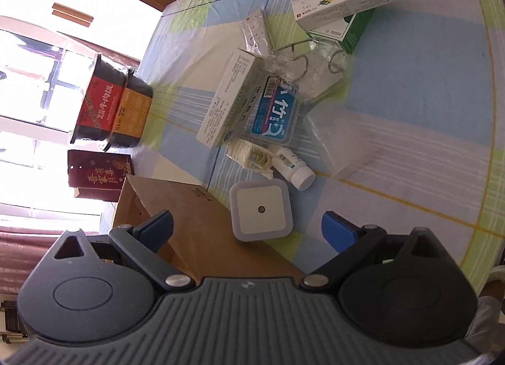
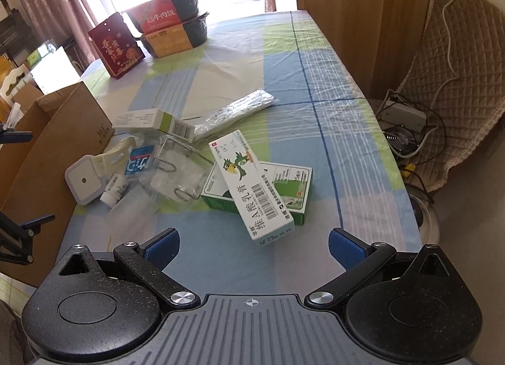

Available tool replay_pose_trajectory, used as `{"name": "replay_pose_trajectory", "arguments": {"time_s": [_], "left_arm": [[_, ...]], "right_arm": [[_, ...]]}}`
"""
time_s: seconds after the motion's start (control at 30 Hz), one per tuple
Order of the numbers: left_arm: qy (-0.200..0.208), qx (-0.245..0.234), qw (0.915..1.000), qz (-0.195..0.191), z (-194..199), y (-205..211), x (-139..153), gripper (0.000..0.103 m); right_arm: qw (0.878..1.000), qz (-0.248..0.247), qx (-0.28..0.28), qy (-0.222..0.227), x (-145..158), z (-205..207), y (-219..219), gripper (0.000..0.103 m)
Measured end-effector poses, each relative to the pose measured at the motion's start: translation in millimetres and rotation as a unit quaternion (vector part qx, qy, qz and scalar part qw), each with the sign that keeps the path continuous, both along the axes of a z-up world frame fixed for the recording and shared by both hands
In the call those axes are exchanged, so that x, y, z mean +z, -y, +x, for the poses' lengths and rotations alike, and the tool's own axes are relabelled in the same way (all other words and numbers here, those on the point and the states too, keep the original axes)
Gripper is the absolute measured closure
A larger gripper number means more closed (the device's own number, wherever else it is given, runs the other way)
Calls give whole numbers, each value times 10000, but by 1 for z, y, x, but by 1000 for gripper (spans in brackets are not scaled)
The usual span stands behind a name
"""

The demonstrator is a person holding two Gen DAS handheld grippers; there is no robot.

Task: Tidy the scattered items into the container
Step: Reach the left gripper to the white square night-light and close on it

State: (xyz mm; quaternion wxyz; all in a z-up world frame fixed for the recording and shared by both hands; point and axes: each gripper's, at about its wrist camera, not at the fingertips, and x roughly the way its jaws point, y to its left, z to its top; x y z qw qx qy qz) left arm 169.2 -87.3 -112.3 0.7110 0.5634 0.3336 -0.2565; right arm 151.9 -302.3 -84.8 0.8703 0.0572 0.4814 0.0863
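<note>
Clutter lies ahead of both wide-open, empty grippers: a night light (image 1: 260, 209) just before the left gripper (image 1: 247, 229), a cream box (image 2: 251, 183) before the right gripper (image 2: 254, 246).

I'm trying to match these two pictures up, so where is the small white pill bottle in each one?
Left wrist view: pill bottle right of centre, just above the square night light.
Right wrist view: pill bottle at left, right beside the night light.
Shared landmark: the cardboard box.

Blown-out window (image 1: 38, 87) backlight, fisheye-bent edges, slight softness.
</note>
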Motion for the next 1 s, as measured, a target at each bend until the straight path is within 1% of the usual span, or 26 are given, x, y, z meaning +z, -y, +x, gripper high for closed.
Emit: {"name": "replay_pose_trajectory", "arguments": {"time_s": [0.23,0.4,0.47,0.57,0.63,0.67,0.77,0.93,0.97,1.0], "left_arm": [[-64,-182,9996,197,10,5,-11,4],[-159,-367,9977,550,18,8,-26,6],[-251,-435,9965,665,23,9,-30,8],[-487,-465,9942,834,34,11,-39,9],[-874,-224,9927,796,49,14,-42,9],[-1050,-28,9915,773,57,15,-44,9],[-1519,541,9849,632,85,18,-48,9],[-1738,889,9779,753,108,21,-62,15],[-1787,945,9764,755,110,20,-64,24],[-1838,1000,9749,755,113,20,-66,30]], "right_arm": [[9999,121,-62,-63,-7,7,3,0],[9996,229,-116,-113,-11,13,6,0],[9992,333,-162,-141,-13,16,8,0],[9986,441,-205,-194,-15,20,9,0],[9983,482,-216,-228,-16,23,9,0],[9983,491,-213,-247,-17,25,9,0],[9980,520,-213,-287,-19,28,9,0],[9974,550,-295,-355,-22,30,12,0],[9973,556,-317,-360,-22,30,13,0],[9972,563,-340,-360,-22,30,14,0]]}}
